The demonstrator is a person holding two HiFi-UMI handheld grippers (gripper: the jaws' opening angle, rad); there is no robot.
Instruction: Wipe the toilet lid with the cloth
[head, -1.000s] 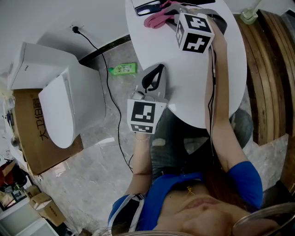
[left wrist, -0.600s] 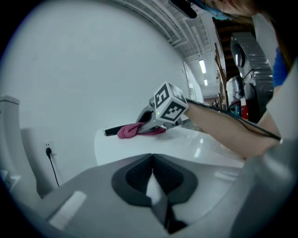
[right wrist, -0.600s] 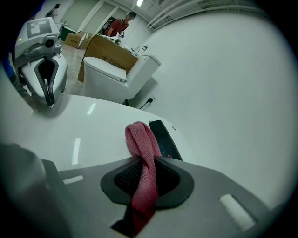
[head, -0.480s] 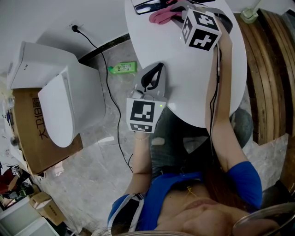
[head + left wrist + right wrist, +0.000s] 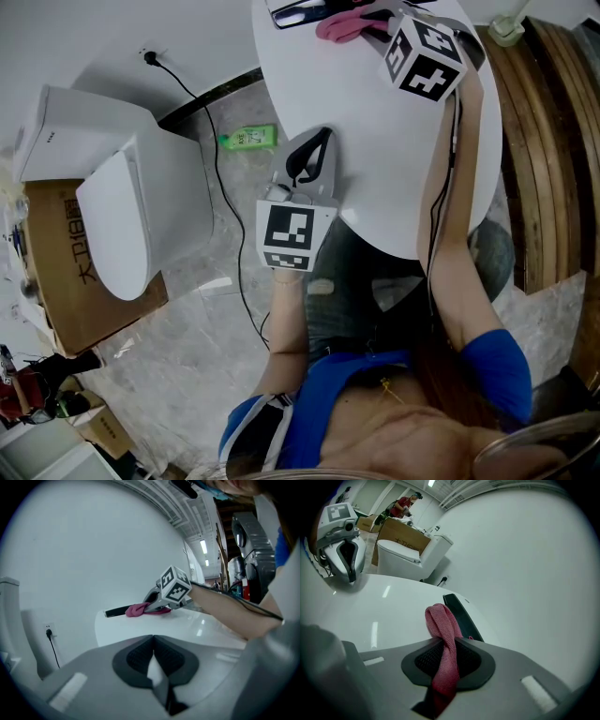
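Right gripper [image 5: 445, 660]: jaws closed on the pink cloth [image 5: 442, 620], which runs between the pads as a narrow twisted strand, one bunched end standing above them and the rest trailing below. Black slab [image 5: 461, 613]: flat on the white table [image 5: 394, 141], touching or just beside the cloth's far end; which of the two cannot be told. Left gripper [image 5: 309, 167]: jaws together with nothing between them, at the table's near edge, well apart from the right gripper. Toilet [image 5: 141, 159]: on the floor to the person's left, lid [image 5: 112, 234] down, well apart from both table and cloth; no wiping begun. Floor between table and toilet: green bottle [image 5: 251, 140], black cable [image 5: 220, 178] from a wall socket. Cardboard box [image 5: 56, 281]: beside the toilet. Risks, as judged: the hold is on a thin twisted strand, so the cloth may slide out on the carry; held bunched, it offers little flat face, and the hard jaws may scrape the lid; the lift may drag the slab if the cloth overlaps it.
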